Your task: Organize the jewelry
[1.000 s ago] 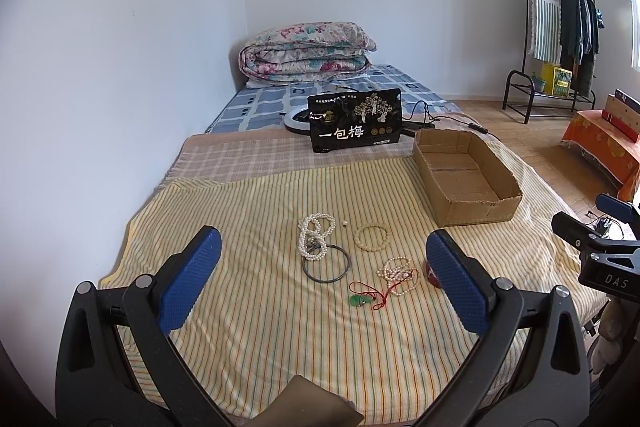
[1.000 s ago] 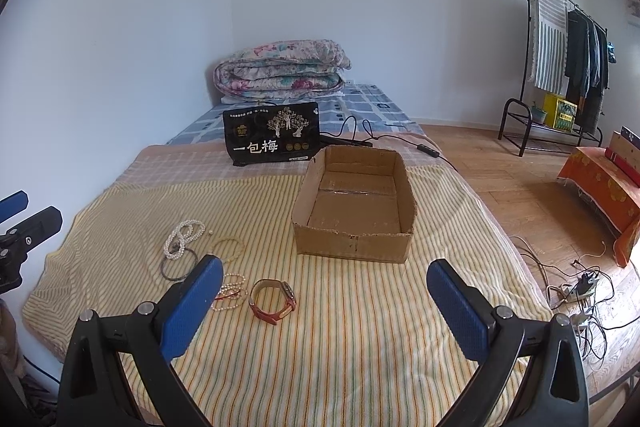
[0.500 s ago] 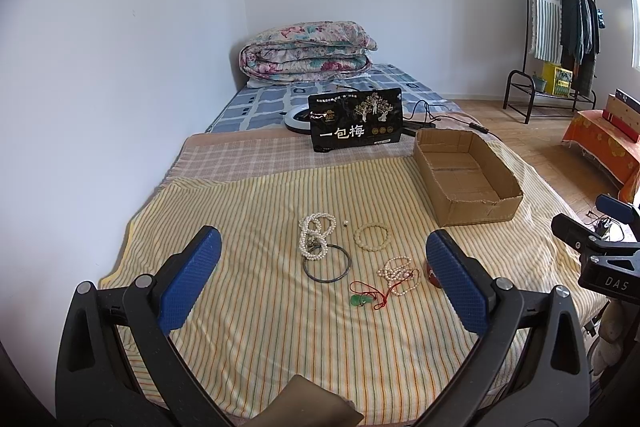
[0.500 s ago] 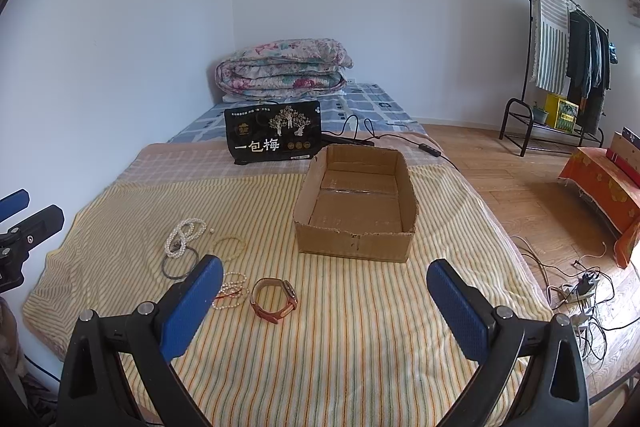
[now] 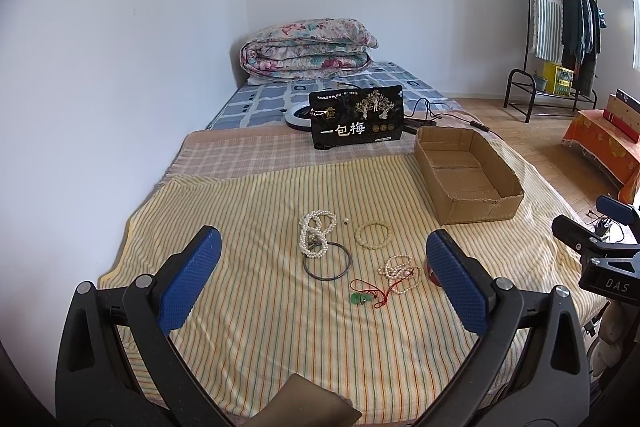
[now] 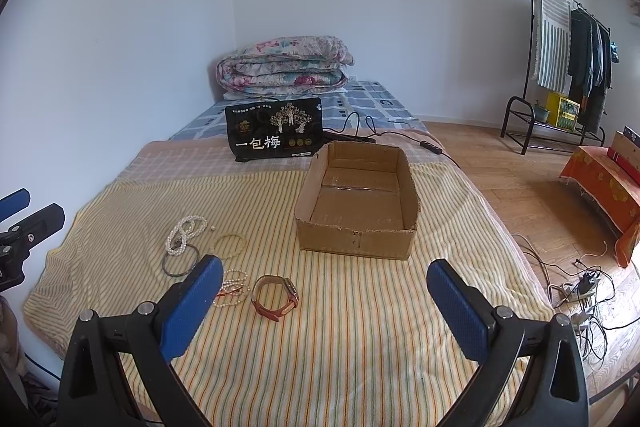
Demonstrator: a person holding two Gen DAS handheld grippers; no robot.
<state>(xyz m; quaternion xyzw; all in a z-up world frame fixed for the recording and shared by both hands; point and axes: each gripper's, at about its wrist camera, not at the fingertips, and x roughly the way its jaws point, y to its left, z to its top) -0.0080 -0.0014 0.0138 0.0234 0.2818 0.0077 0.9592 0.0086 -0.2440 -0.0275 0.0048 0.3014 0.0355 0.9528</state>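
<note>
Jewelry lies on the yellow striped cloth [image 5: 260, 327]: a white pearl necklace [image 5: 316, 231], a dark bangle [image 5: 327, 267], a pale bead bracelet [image 5: 372, 235], a pink pearl bracelet [image 5: 400, 273] and a green pendant on red cord [image 5: 362, 298]. A brown leather watch [image 6: 276, 297] lies nearer the right gripper. An empty cardboard box [image 6: 356, 205] stands on the cloth, also in the left wrist view [image 5: 466, 173]. My left gripper [image 5: 324, 279] is open, above the jewelry. My right gripper [image 6: 324, 301] is open, in front of the box.
A black snack bag [image 5: 356, 123] stands behind the cloth, with a folded floral quilt [image 5: 308, 47] at the wall. Cables [image 6: 580, 291] lie on the wooden floor to the right. A clothes rack [image 6: 560, 67] stands far right.
Nothing has visibly moved apart from a very slight drift of the right wrist view; both grippers stay open.
</note>
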